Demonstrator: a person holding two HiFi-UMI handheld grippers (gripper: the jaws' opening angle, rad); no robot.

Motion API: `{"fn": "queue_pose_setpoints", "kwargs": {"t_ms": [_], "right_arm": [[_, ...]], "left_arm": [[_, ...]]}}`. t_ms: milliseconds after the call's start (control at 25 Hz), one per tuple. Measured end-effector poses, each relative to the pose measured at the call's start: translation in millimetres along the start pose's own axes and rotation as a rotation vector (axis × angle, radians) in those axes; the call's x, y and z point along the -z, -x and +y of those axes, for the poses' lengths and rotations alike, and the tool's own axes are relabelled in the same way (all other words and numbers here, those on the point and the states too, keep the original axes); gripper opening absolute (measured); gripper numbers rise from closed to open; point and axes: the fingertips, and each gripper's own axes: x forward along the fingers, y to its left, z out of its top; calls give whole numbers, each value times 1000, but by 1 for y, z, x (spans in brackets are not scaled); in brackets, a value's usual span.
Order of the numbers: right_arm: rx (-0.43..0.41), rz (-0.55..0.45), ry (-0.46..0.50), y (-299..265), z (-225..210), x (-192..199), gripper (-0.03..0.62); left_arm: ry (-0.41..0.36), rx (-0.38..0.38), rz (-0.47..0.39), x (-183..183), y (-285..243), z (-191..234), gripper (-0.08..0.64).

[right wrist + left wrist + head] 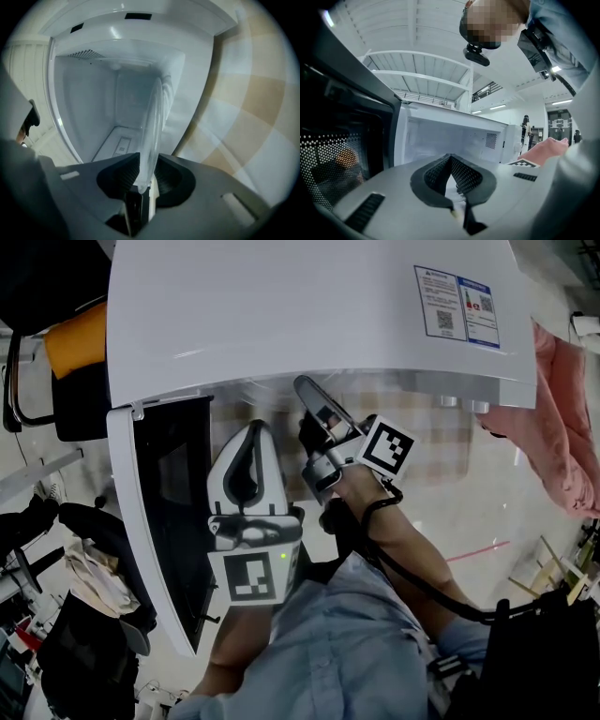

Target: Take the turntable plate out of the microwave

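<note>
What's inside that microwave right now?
A glass plate, gripped at its rim by the right gripper, pokes into the microwave. Otherwise only bare white walls and floor show; the plate and gripper cover part of the inside.

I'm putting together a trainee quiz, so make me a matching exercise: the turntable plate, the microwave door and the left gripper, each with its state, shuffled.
1. turntable plate
2. microwave door
3. left gripper

A. swung open
B. jaws together, nothing between them
C. edge gripped between the jaws of the right gripper

Pairs: 1-C, 2-A, 3-B
</note>
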Motion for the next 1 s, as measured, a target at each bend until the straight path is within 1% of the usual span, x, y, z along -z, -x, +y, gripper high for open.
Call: {"fn": "queue_pose_setpoints", "kwargs": {"t_ms": [40, 160, 200, 400, 760, 960, 1000], "right_arm": [[-6, 0, -1, -1, 0, 0, 95], [-16, -3, -5, -1, -2, 0, 86], [-18, -5, -10, -1, -3, 0, 61], [-56, -14, -54, 7, -2, 1, 44], [-66, -14, -73, 32, -7, 13, 44], [-79, 4, -46, 35, -6, 17, 49], [-81, 5, -38, 35, -5, 17, 67]], "left_arm": [[0, 0, 0, 0, 0, 0, 0], [-2, 1, 4, 1, -1, -1, 0], [-3, 1, 5, 1, -2, -1, 0], [-6, 4, 9, 4, -3, -4, 0], [-11, 8, 22, 9, 9, -16, 0], [-17, 8, 22, 10, 15, -20, 0], [-17, 10, 22, 10, 16, -21, 0]]}}
